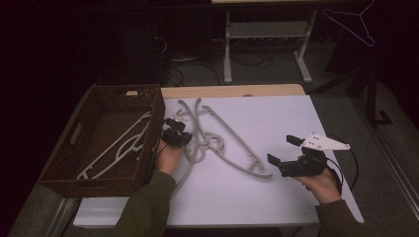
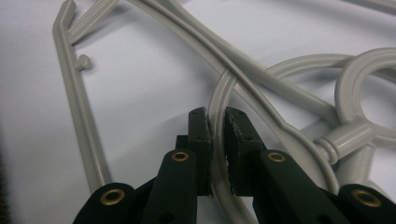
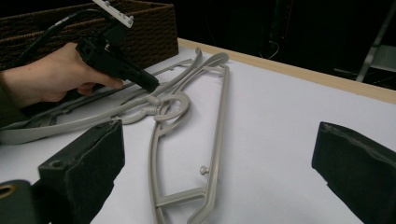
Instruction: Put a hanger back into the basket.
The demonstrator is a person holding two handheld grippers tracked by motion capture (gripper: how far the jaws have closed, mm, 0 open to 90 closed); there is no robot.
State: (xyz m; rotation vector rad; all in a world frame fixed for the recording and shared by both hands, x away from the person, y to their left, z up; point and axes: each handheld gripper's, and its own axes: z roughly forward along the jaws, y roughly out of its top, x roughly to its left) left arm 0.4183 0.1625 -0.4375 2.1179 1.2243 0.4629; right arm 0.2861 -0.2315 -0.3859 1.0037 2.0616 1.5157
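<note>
A: Where do the grey hangers (image 1: 217, 140) lie?
B: Tangled on the desk (image 1: 276, 192) near its left edge, just beside the wicker basket (image 1: 153, 106), their long arms running from the far side toward the near right

A: And the left gripper (image 2: 216, 128)?
B: Clamped on a thin curved bar of one hanger, which runs lengthwise between its jaws

A: The right gripper (image 1: 281, 150)?
B: Jaws wide apart, empty, near the right edge. The left hand is the nearer; the basket lies to its left

Basket (image 1: 66, 148) sits at table (image 1: 286, 113) left edge, two hangers (image 1: 118, 145) inside. Tangled hangers (image 1: 217, 140) lie just right of it on the table. Left gripper (image 1: 174, 134) between them; right gripper (image 1: 285, 152) well right.
</note>
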